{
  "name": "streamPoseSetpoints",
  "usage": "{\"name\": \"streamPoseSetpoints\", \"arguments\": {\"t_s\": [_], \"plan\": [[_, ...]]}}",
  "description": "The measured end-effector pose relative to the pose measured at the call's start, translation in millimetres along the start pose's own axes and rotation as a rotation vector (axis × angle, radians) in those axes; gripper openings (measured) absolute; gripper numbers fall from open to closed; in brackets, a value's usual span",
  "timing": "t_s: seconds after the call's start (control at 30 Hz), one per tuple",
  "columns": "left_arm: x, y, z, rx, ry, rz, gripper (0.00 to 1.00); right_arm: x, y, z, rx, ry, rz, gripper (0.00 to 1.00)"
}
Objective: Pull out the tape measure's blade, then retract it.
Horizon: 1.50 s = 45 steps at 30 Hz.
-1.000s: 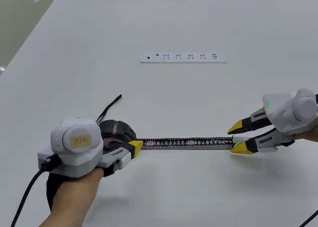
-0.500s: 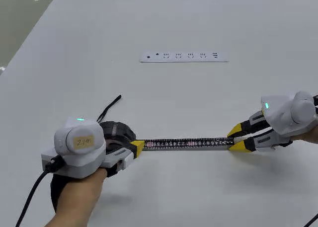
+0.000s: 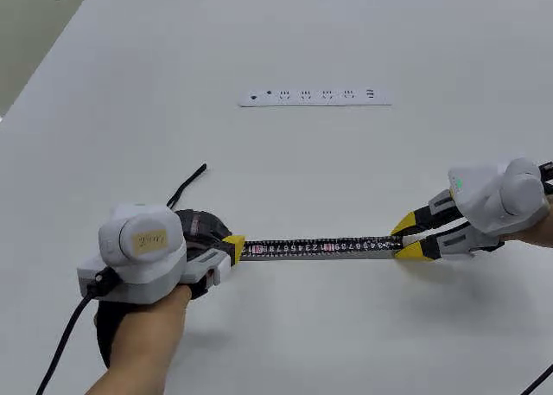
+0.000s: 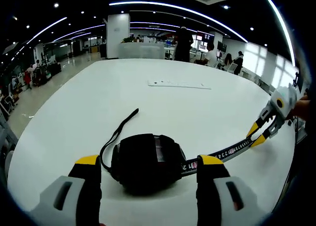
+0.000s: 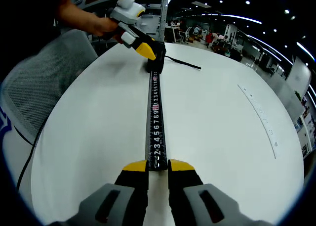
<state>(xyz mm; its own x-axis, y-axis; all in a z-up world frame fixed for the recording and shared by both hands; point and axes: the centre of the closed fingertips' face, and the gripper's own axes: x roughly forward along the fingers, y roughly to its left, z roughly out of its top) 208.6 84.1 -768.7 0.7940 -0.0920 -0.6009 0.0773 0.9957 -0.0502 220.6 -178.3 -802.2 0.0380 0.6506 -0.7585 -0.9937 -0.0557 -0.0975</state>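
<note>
Big white table (image 3: 363, 170) in an open office, with a flat white power strip (image 3: 315, 97) lying well away from the action. The round black tape measure case (image 3: 203, 226) sits flat on the table on the person's left, its thin black wrist strap (image 3: 186, 186) trailing off behind it.

The left gripper (image 4: 149, 162) has its yellow-tipped jaws spread wide, one either side of the case. Can't honestly tell if they're squeezing it or just bracketing it, but either way I'd guess the point is to stop the case sliding while the other end gets pulled.

The dark numbered blade (image 3: 320, 247) runs out of the case straight across the table to the right gripper (image 5: 158, 165), whose jaws are pressed together on the blade's free end. Gripping right at the tip makes sense, since you get the full pull and the blade stays flat and straight.

Looks to me like the pull-out is in hand, with the retraction not yet done. Let go carelessly and that blade could whip back.
</note>
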Motion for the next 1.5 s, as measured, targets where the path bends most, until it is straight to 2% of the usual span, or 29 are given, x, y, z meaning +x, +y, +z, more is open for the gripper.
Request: {"name": "streamPoseSetpoints", "arguments": {"t_s": [0.33, 0.47, 0.67, 0.8, 1.17, 1.5], "plan": [[5.8, 1.2, -3.5, -0.041, 0.008, 0.028, 0.70, 0.9, -0.2, 0.7, 0.000, 0.001, -0.003, 0.14], [7.4, 2.6, -3.0, -0.081, -0.001, 0.045, 0.67, 1.0, -0.2, 0.5, 0.001, 0.000, -0.005, 0.14], [11.7, 3.9, -4.7, -0.108, 0.006, 0.056, 0.65, 1.2, 0.1, 0.2, -0.006, 0.004, -0.006, 0.14], [12.8, 3.5, -4.5, -0.102, 0.012, 0.057, 0.65, 1.1, 0.1, -0.1, -0.008, 0.006, -0.005, 0.14], [9.7, 6.1, -6.0, -0.106, 0.026, 0.135, 0.62, 0.0, -1.4, -0.9, -0.026, 0.025, -0.009, 0.14], [8.6, 7.2, -7.3, -0.098, 0.031, 0.126, 0.60, -0.2, -0.2, 0.1, -0.023, 0.021, -0.012, 0.14]]}}
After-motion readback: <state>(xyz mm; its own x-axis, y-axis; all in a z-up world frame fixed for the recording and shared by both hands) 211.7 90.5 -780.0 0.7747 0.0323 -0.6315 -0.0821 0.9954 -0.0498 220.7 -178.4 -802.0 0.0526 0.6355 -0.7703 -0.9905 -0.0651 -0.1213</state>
